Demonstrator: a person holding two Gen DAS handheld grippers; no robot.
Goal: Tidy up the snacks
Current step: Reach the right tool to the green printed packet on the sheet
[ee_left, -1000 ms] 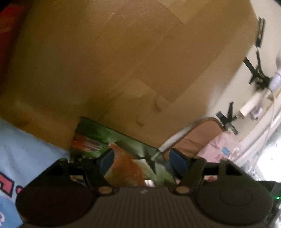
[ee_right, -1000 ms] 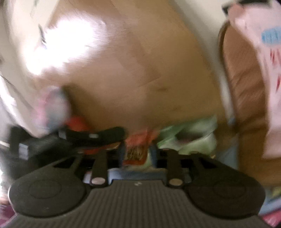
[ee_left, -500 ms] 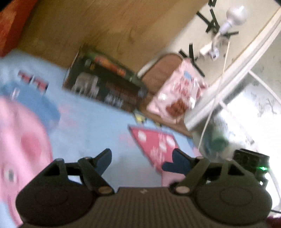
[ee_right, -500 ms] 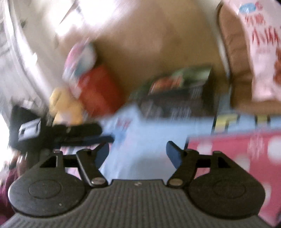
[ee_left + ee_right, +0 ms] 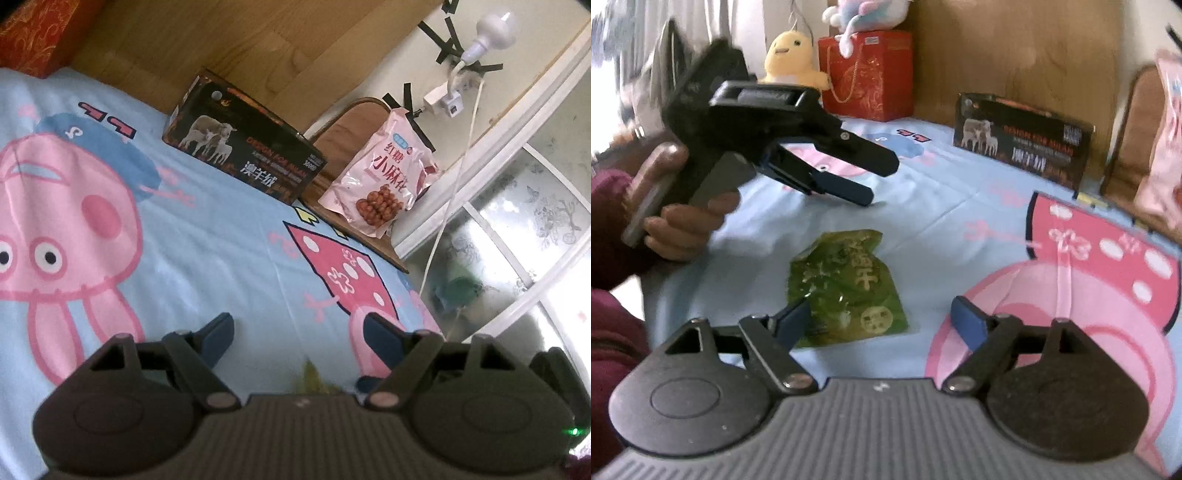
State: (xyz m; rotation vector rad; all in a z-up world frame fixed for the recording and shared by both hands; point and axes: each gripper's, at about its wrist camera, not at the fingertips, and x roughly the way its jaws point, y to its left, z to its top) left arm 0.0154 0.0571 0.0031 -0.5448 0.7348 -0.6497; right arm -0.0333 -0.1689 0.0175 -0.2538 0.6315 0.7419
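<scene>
On the blue sheet (image 5: 923, 206) lies the green packet (image 5: 849, 288), flat, just ahead of our right gripper (image 5: 882, 317), whose fingers are spread wide and empty. Our left gripper (image 5: 299, 332) is also spread and empty above the sheet. We should lower the right one, straddle a packet edge, pinch firmly, then carry it toward the box (image 5: 243, 147).
</scene>
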